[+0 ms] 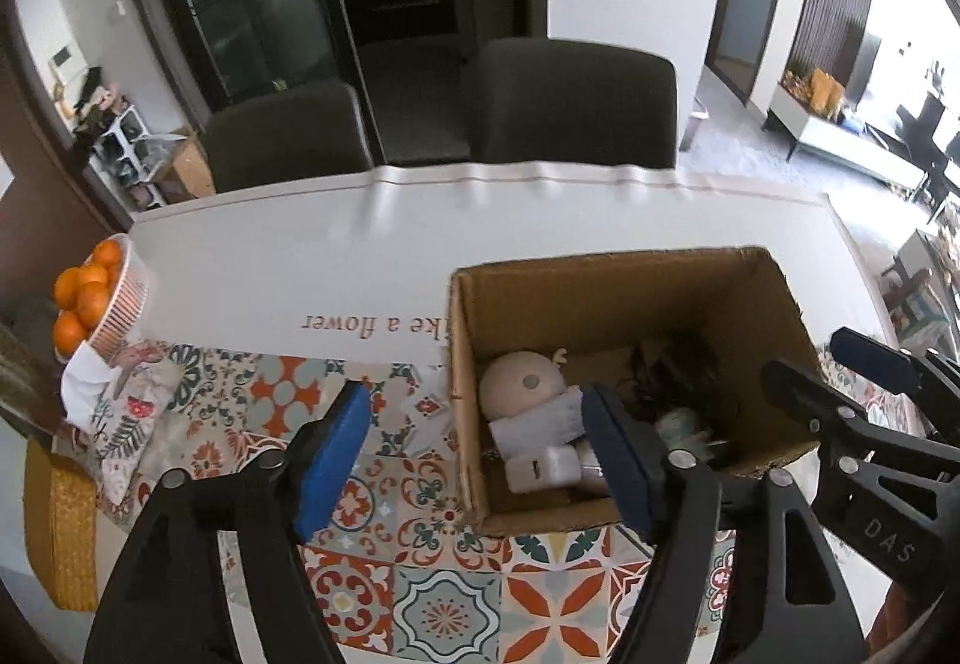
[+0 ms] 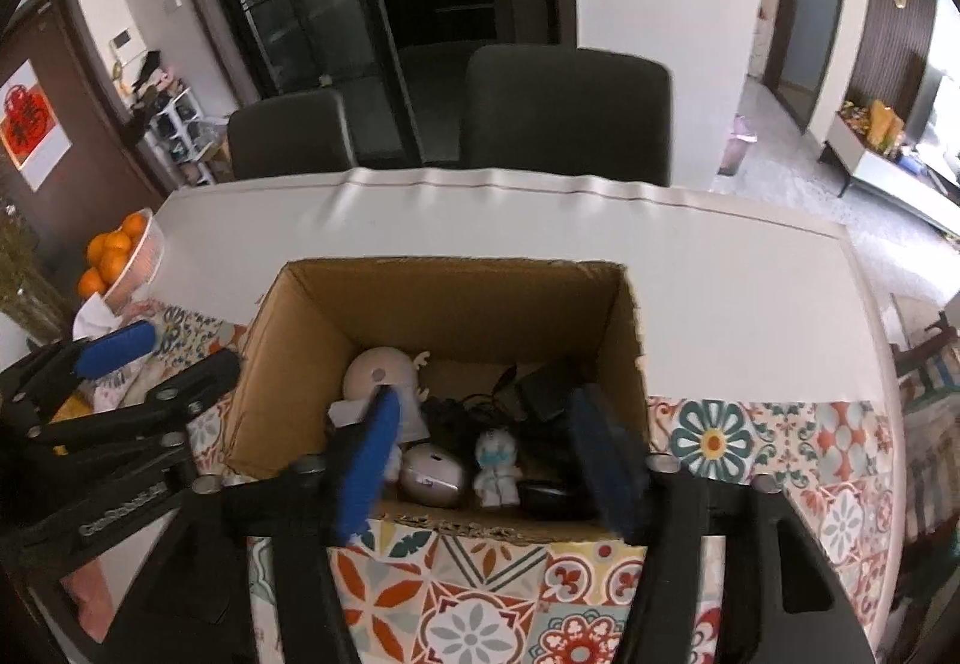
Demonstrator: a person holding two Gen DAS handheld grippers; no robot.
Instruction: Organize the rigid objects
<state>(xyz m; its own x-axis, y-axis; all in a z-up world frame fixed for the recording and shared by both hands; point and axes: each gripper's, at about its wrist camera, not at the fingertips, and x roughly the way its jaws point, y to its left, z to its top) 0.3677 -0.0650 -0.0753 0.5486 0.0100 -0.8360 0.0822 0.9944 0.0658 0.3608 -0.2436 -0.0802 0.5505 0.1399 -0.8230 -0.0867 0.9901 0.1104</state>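
Observation:
An open cardboard box (image 1: 600, 280) (image 2: 444, 274) stands on the patterned tablecloth. Inside lie a round beige toy (image 1: 521, 382) (image 2: 378, 371), a white charger (image 1: 543, 469), a silver mouse (image 2: 433, 478), a small white figurine with a blue mask (image 2: 497, 467) and black cables with an adapter (image 2: 540, 391). My left gripper (image 1: 480, 460) is open and empty, straddling the box's left wall. My right gripper (image 2: 489, 460) is open and empty above the box's near edge; it also shows in the left wrist view (image 1: 852, 382).
A basket of oranges (image 1: 102, 298) (image 2: 123, 256) sits at the table's left edge, with a floral cloth (image 1: 132, 412) beside it. Two dark chairs (image 1: 576, 100) stand behind the table. The white table runner (image 1: 360, 256) lies past the box.

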